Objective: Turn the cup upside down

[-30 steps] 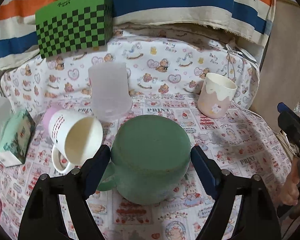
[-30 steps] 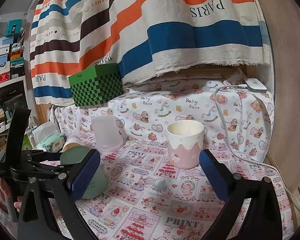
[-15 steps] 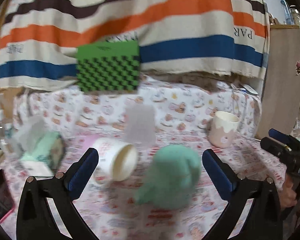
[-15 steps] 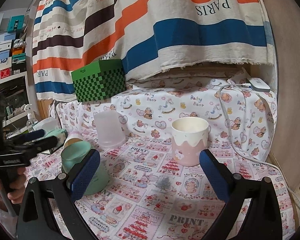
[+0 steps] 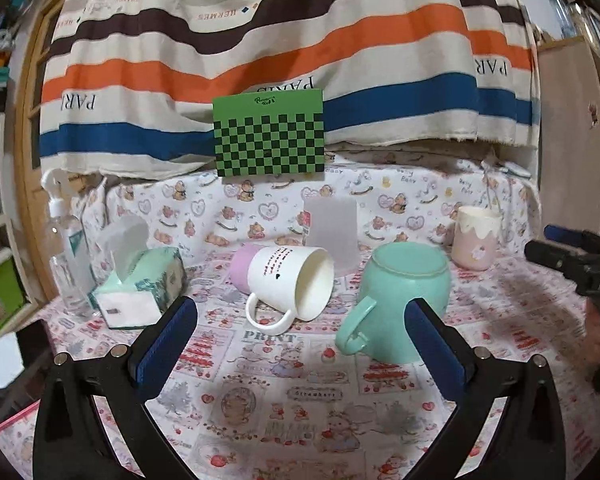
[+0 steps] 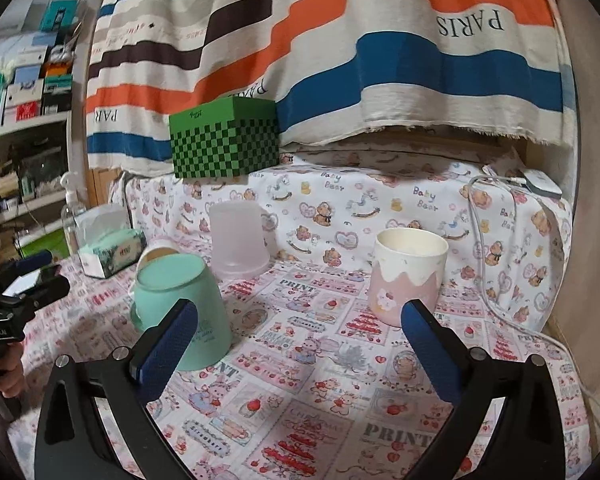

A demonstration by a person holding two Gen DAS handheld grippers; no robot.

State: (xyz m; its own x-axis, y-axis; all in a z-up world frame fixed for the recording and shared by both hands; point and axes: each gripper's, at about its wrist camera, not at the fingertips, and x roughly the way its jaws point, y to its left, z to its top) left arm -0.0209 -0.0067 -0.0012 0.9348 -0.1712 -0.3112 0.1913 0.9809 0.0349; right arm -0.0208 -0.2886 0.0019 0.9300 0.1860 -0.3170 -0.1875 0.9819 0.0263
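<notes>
Left wrist view: the green mug is seen base-up on the surface, ahead of the left tongs, whose blue pads are spread wide and empty. The right tongs are likewise held apart, gripping nothing. A white mug lies on its side just beside the green one; it could be knocked and rolled if a careless approach is made.

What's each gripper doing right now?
Left gripper: open, holding nothing; green mug sits upside down ahead.
Right gripper: open, holding nothing.
</notes>
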